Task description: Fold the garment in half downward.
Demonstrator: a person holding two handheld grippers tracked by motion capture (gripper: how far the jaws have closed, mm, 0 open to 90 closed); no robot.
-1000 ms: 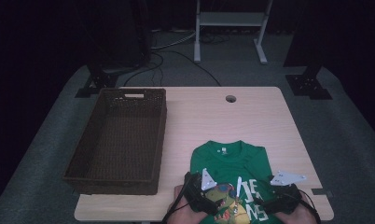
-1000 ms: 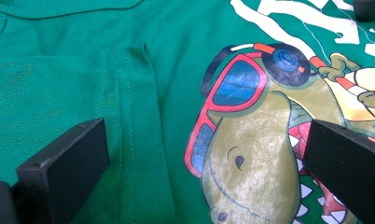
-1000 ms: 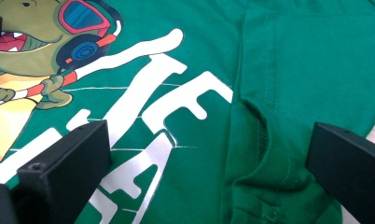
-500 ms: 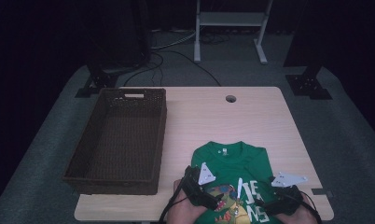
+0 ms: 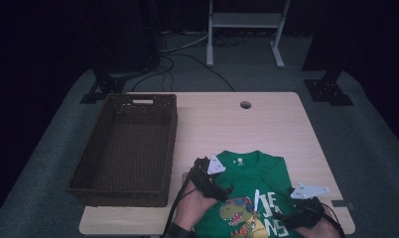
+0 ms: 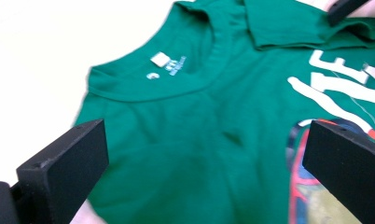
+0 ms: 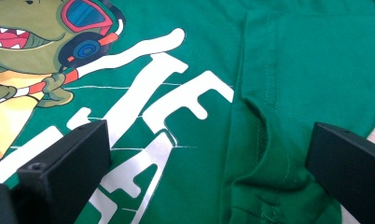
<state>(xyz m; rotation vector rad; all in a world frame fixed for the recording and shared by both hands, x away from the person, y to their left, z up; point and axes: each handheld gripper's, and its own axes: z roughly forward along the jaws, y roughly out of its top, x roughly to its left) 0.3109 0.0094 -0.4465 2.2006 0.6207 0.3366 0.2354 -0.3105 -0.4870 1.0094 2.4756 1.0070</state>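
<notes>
- Green T-shirt (image 5: 257, 171): lay flat on the near right part of the surface (image 5: 267, 124), collar toward the far edge, hem running off the near edge of the high view. The print showed a dinosaur (image 7: 31, 42) in goggles and headphones beside large white lettering (image 7: 148, 112). A white size tag (image 6: 160, 59) sat inside the collar.
- Right sleeve (image 7: 316, 70): folded inward over the chest, its seam visible in the right gripper view.
- Left tongs (image 5: 215, 186): hovered over the shirt's left shoulder area just below the collar, jaws spread wide, nothing held between them. The left hand (image 5: 195, 203) gripped the tool from the near edge.
- Right tongs (image 5: 299, 210): sat over the lettering and the folded sleeve at the shirt's right side, jaws spread wide, holding nothing.
- Brown wicker basket (image 5: 96, 168): rectangular, on the left part of the surface, well apart from the shirt.
- Cable hole (image 5: 245, 105): round, near the far edge of the surface.
</notes>
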